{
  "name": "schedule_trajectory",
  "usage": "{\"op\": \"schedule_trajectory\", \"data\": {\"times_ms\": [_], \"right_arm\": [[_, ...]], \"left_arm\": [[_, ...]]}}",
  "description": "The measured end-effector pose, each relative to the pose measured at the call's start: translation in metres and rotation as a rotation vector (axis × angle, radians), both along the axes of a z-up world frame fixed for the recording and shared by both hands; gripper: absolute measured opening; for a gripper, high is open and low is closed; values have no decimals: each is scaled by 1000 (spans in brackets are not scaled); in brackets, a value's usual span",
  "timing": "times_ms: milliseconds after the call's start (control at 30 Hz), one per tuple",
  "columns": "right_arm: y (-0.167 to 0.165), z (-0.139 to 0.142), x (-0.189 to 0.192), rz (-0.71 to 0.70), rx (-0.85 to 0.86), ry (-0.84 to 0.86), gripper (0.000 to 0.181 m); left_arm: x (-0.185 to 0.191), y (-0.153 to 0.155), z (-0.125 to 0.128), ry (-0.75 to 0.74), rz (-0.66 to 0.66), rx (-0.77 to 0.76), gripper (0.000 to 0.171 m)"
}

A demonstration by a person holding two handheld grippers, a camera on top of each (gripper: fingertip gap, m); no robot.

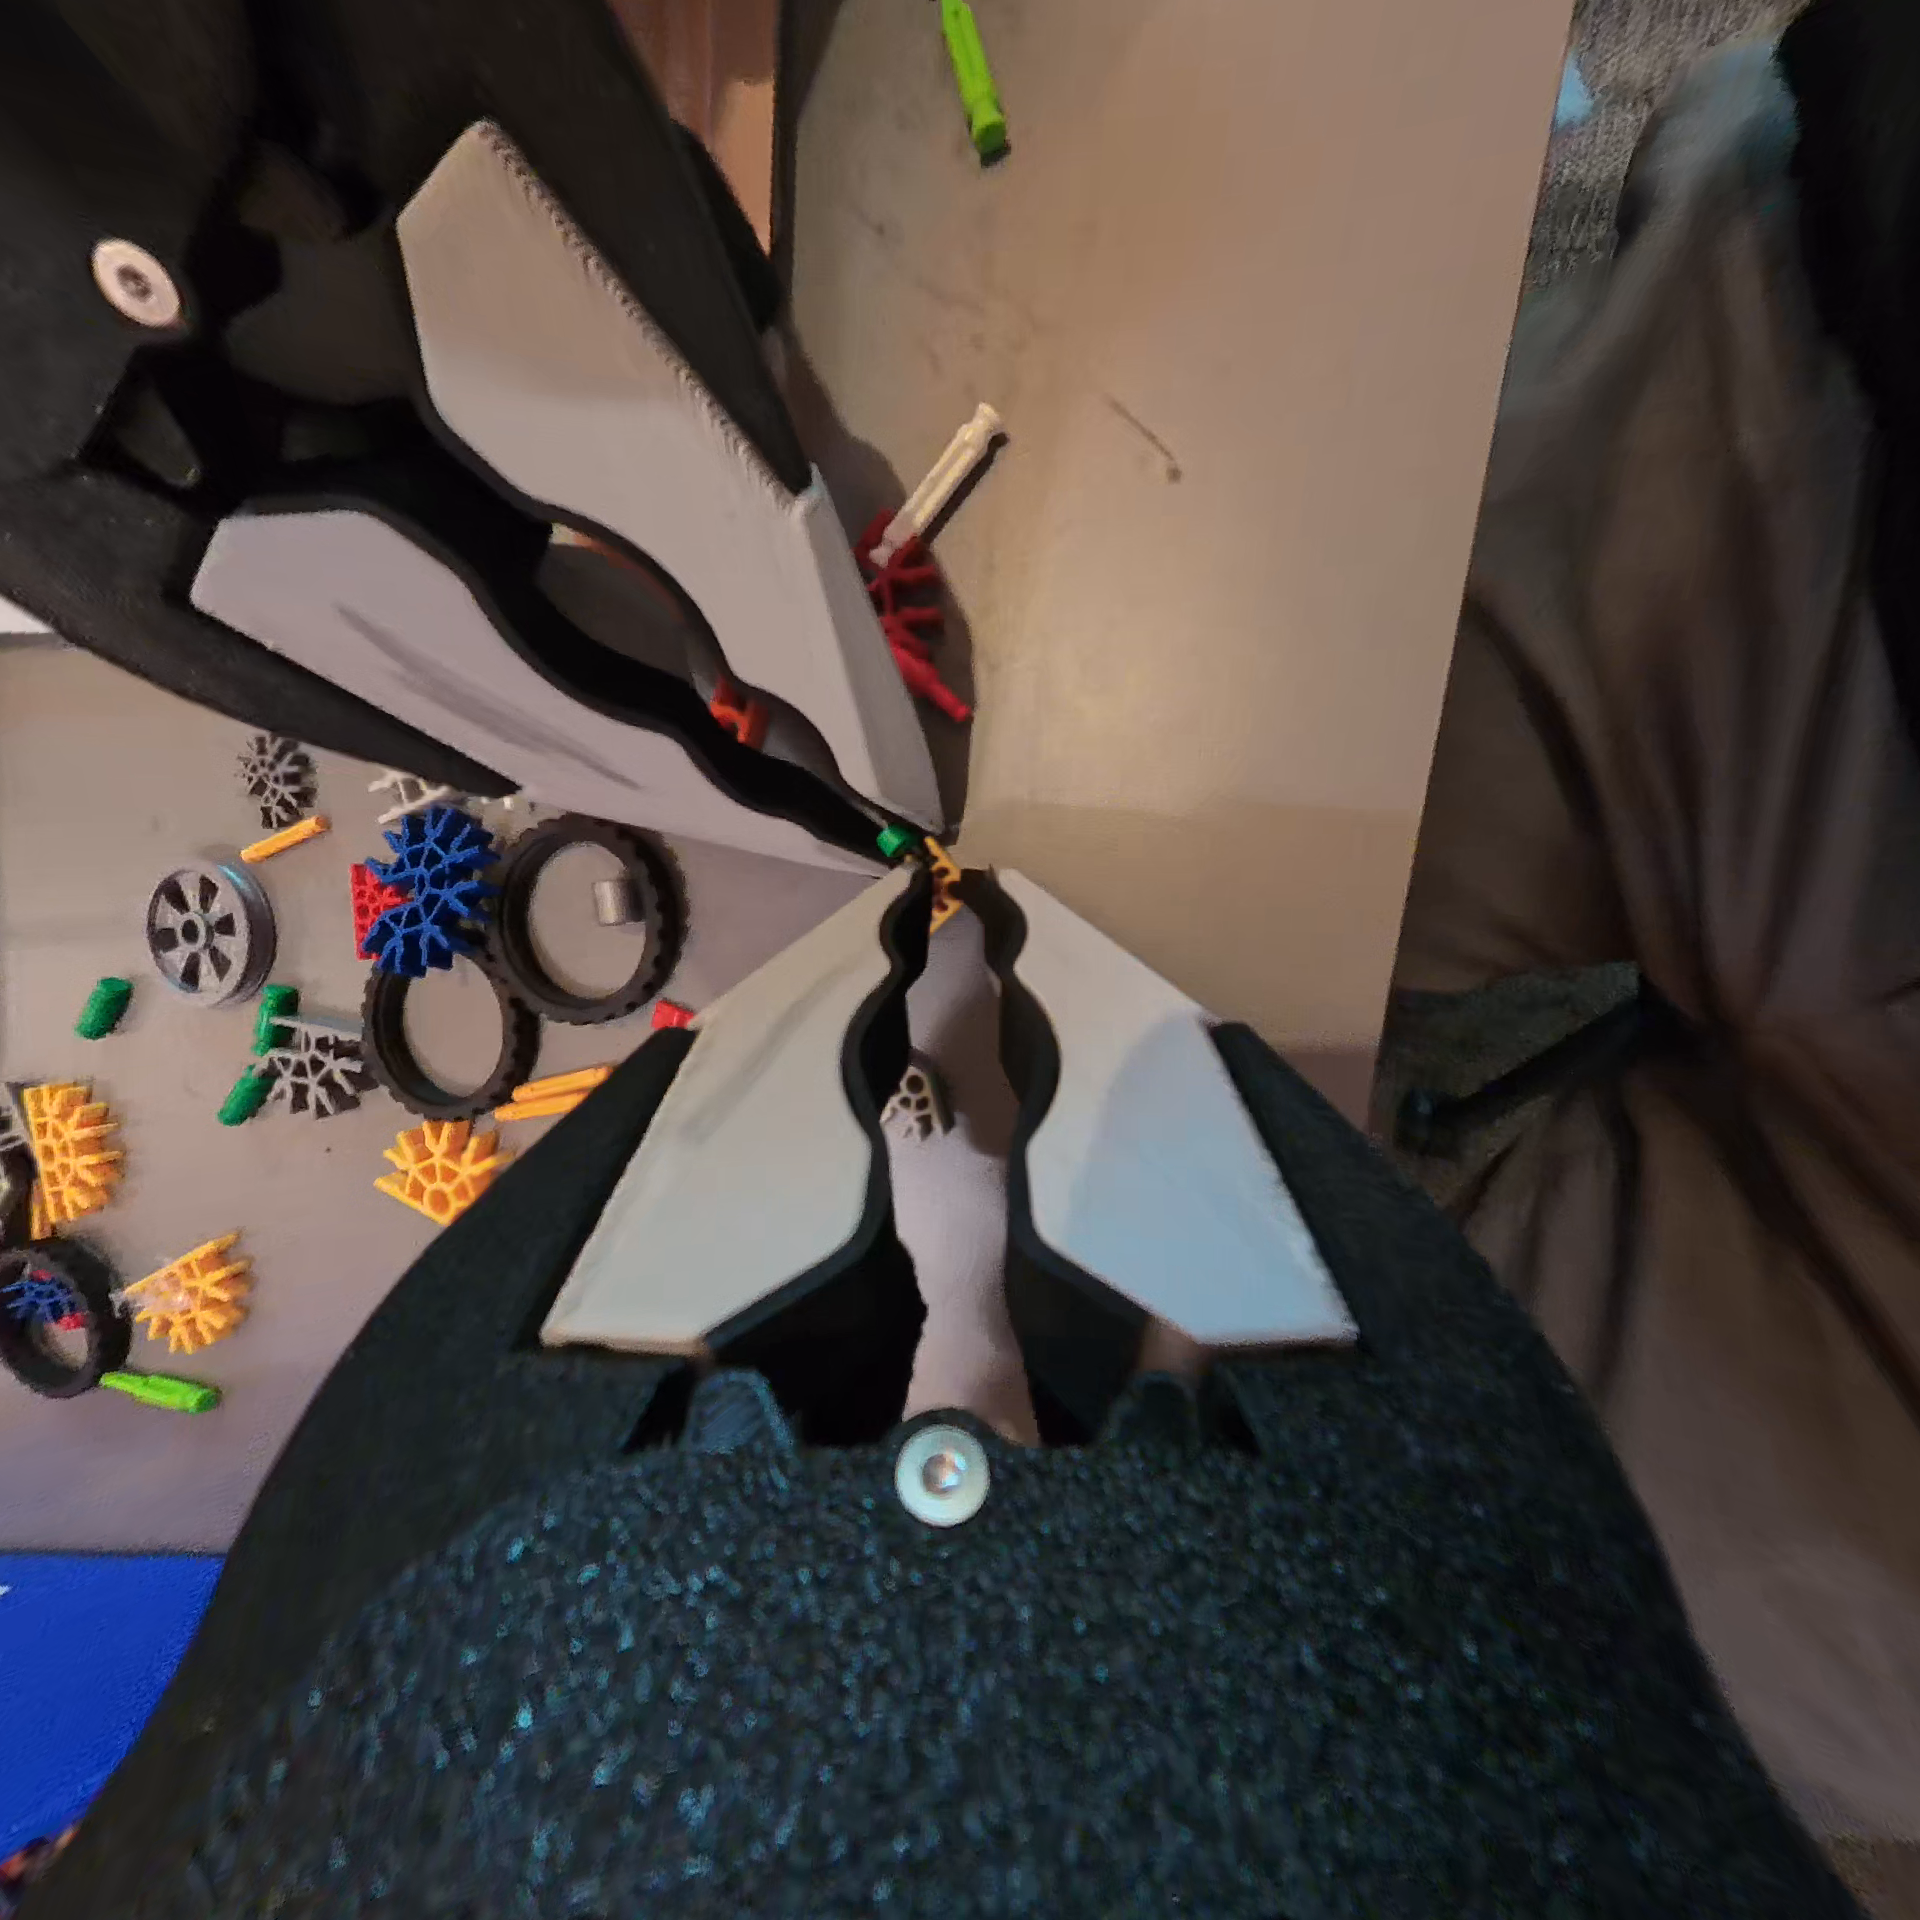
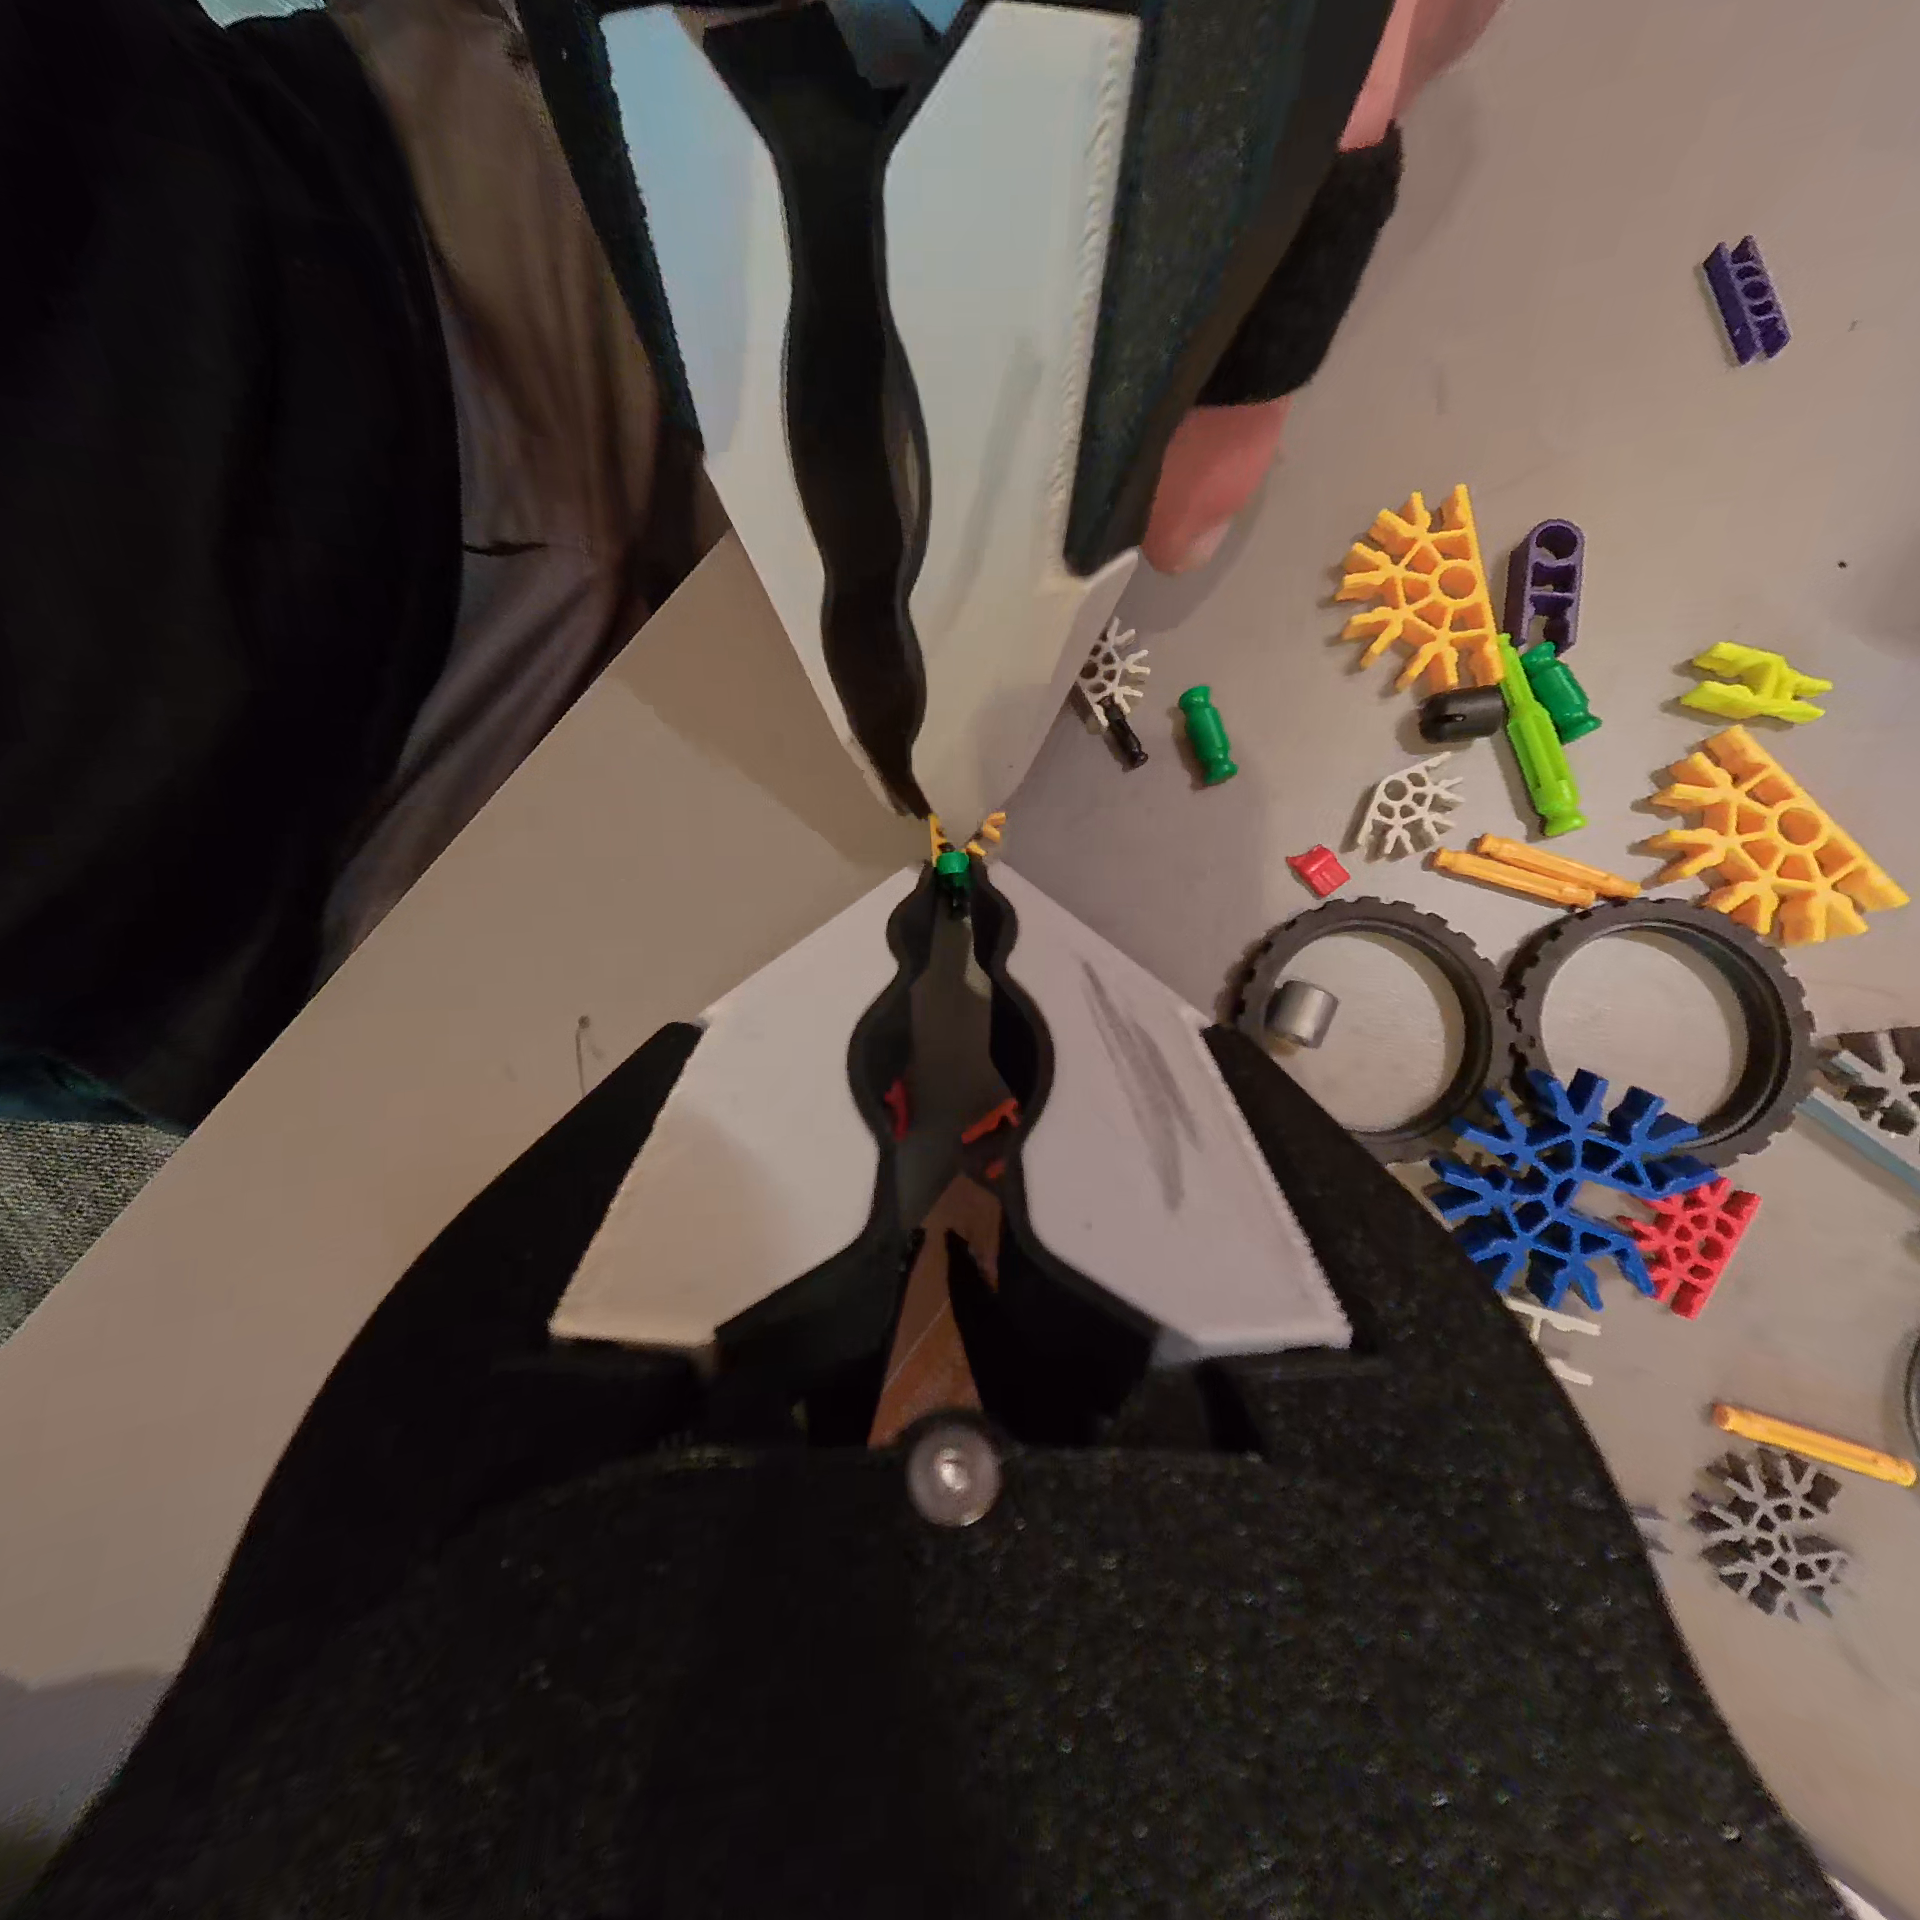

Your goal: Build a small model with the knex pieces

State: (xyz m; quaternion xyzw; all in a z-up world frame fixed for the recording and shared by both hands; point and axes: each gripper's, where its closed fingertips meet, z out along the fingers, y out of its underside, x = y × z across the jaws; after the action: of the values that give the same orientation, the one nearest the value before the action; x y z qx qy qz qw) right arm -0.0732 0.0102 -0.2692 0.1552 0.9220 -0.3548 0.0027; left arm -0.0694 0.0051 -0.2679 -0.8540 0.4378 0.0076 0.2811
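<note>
Left gripper (image 1: 940, 883): we hold it pinched closed, tips meeting the other's. Right gripper (image 2: 951, 878): we hold it closed, tip to tip. Bare fingers (image 2: 1210, 488) wrap the left gripper's body.

My left gripper (image 1: 928, 868) and right gripper (image 2: 951, 868) met tip to tip above the table (image 1: 1195, 520), a small connector (image 1: 943, 883) and short rod (image 2: 949, 864) between them. Two tyres (image 2: 1361, 1023) lay side by side to my right gripper's right, snowflake connectors (image 2: 1558, 1184) just before them.
</note>
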Motion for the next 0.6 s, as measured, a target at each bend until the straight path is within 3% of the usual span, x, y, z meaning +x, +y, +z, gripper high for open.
{"op": "schedule_trajectory", "data": {"times_ms": [367, 600], "right_arm": [[7, 1, -2, -8, 67, 34, 11], [3, 0, 0, 32, 147, 101, 15]], "left_arm": [[-3, 0, -1, 44, 2, 34, 8], [-2, 1, -1, 41, 75, 80, 6]]}}
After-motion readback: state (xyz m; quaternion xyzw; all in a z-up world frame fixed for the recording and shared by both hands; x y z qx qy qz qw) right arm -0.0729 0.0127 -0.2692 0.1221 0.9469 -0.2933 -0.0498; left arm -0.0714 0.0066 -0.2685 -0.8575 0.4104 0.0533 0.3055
